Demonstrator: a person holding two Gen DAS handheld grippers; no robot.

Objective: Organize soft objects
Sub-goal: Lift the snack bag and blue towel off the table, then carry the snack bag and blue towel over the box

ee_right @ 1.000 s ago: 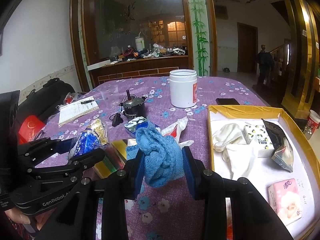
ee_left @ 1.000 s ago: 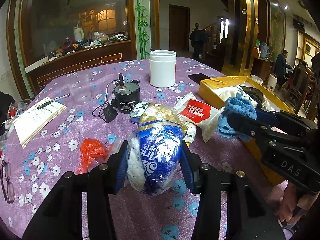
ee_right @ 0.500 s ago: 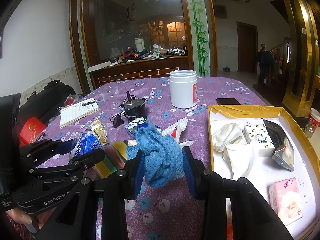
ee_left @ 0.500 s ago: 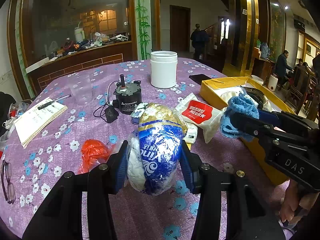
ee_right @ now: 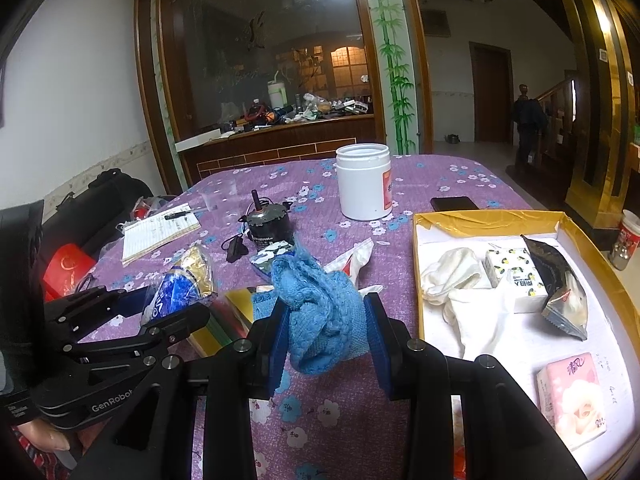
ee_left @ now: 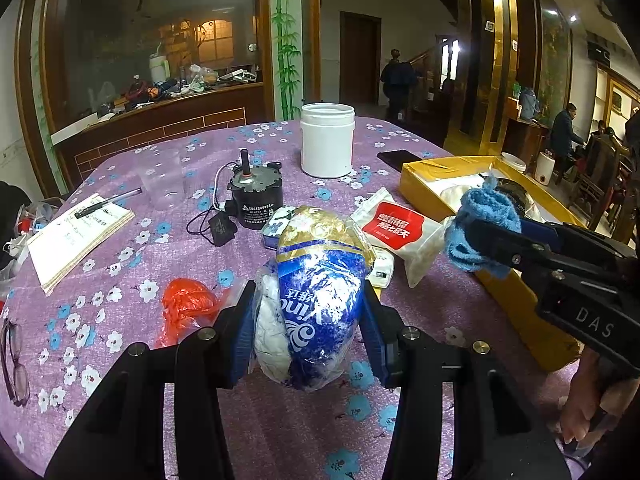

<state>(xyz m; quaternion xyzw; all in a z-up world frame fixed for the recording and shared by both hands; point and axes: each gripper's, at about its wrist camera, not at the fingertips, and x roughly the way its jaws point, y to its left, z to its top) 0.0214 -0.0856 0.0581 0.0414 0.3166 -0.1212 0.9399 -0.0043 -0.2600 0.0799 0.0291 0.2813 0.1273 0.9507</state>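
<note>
A: Tongs first. The right tongs point(ee_right: 326, 334) are pinching a blue knitted cloth point(ee_right: 320, 312), bunched between the pads and hanging below them. The left tongs point(ee_left: 308, 320) are pinching a blue-and-gold plastic pack point(ee_left: 320, 280) with white tissue showing at its side.

B: Which way does the drop-off lie?

A: The yellow box point(ee_right: 480, 220) sits to the right of both tongs, with its near rim just beside the right tongs. The right hand is clearly the nearer; the left would have to cross over. So I'd judge the cloth goes in first, with a short move rightward and forward.

B: Long axes?

A: The pack stands roughly upright in the left tongs, gold end pointing away. The cloth is a lump with no real axis. The box runs lengthwise away from the camera.

B: Count what's in the box.

A: One white cloth point(ee_right: 460, 284), one small patterned tissue pack point(ee_right: 516, 276), one dark foil pouch point(ee_right: 560, 288), one pink tissue pack point(ee_right: 572, 396). Four things.

B: And loose on the tabletop point(ee_left: 120, 280)?

A: Soft things: one white pack with a red label point(ee_left: 400, 232), one orange plastic bag point(ee_left: 184, 308). Also one white jar point(ee_left: 327, 140), one small motor point(ee_left: 256, 200), one notebook point(ee_left: 76, 240), one phone point(ee_left: 398, 158).
</note>
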